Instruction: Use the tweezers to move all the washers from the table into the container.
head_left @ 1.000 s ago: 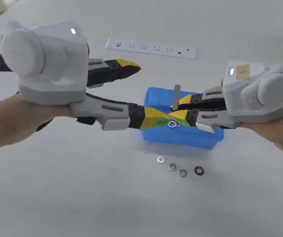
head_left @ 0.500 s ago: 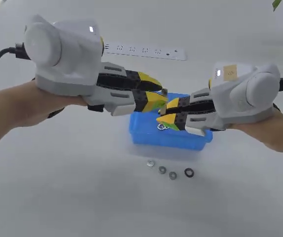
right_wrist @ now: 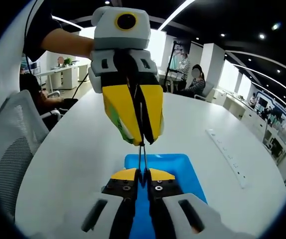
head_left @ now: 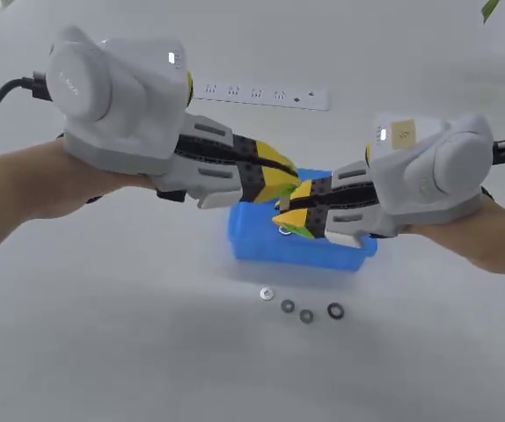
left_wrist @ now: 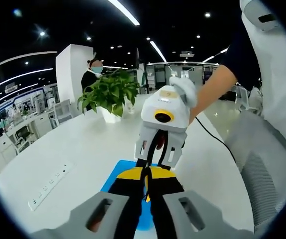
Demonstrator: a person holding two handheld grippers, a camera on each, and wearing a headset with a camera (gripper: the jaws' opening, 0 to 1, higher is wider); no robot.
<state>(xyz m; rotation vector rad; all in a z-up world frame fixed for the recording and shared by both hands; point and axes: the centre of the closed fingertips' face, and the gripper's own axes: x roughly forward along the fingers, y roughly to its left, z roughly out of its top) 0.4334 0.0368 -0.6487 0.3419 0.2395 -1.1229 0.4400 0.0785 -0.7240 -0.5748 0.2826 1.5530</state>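
Thin metal tweezers span the short gap between my two grippers, which meet tip to tip above the blue container. My left gripper is shut on the tweezers' upper end and my right gripper is shut on the lower end. In the right gripper view the left gripper's yellow jaws pinch the tweezers just above my right gripper. Several washers lie in a row on the white table in front of the container, the rightmost one dark. A few washers glint inside the container.
A white power strip lies on the table beyond the container. A potted plant stands on the far side of the table. People sit in the background. The white table is bare around the washers.
My left gripper has shut and risen from the container's side to meet the right gripper tip to tip. The tweezers, upright in the right gripper before, are now held by both.
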